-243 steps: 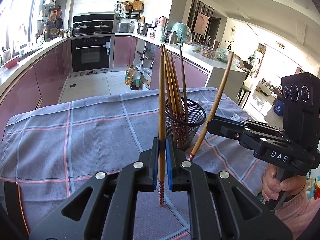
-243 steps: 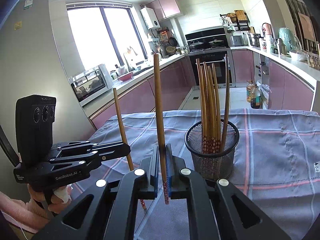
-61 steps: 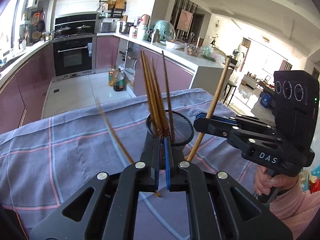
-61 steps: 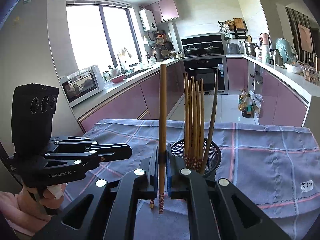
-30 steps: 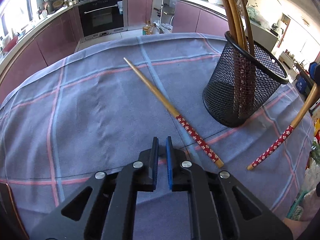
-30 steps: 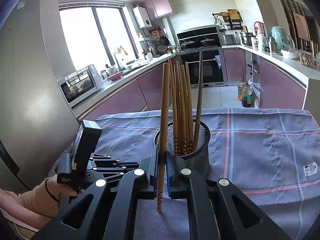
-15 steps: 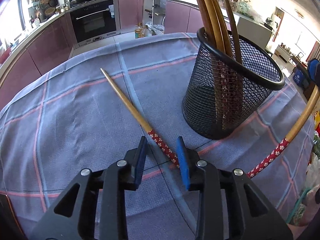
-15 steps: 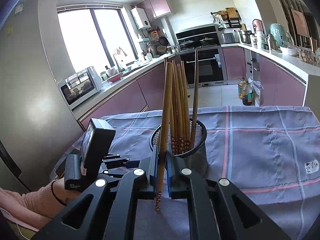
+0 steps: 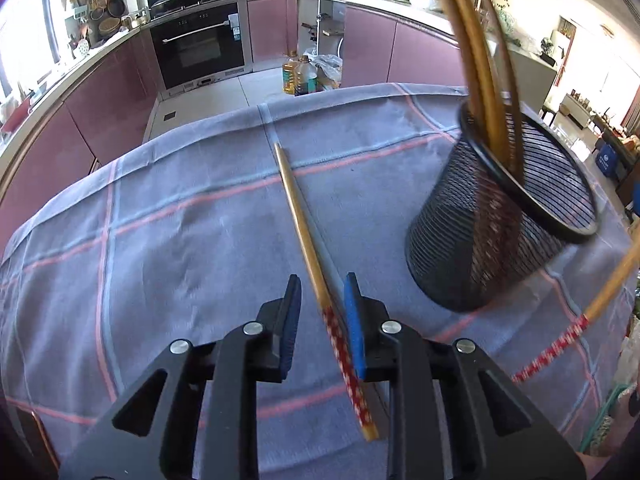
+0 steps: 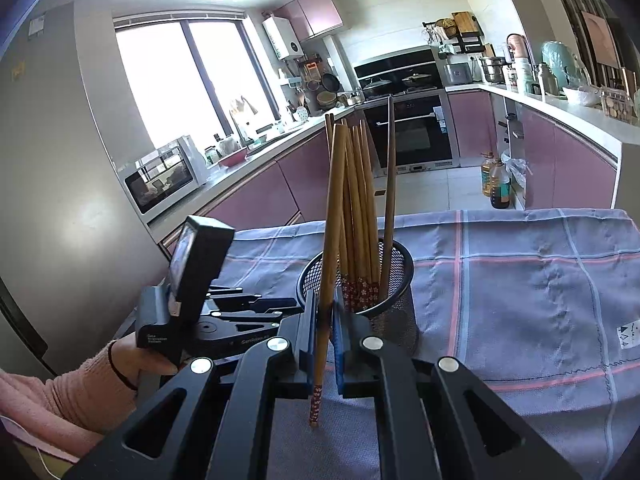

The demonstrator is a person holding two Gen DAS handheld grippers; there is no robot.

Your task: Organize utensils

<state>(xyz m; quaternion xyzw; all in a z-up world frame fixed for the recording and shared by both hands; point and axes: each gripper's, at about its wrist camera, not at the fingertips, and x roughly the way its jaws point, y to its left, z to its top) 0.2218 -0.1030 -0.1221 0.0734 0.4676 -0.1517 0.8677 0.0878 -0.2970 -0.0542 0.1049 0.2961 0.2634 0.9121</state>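
I was mid-pickup w/ my left hand-held gripper (image 9: 321, 316): jaws spread, just narrowing a bit, straddling the loose chopstick (image 9: 308, 248) that lay flat on the tabletop (image 9: 168, 240), pads at its red-patterned end but not yet pressing it. My right hand-held gripper (image 10: 324, 332) was pinched tight on a second chopstick (image 10: 330, 240), held upright just in front of the mesh holder (image 10: 394, 312), which already had several sticks standing in it. Next move, I reckoned: close the left pads fully on the stick, lift, tip it upright & drop it in the holder. Vs. a sec before: left jaws were pressed together then w/ the stick off to their right; now it sat btwn them.
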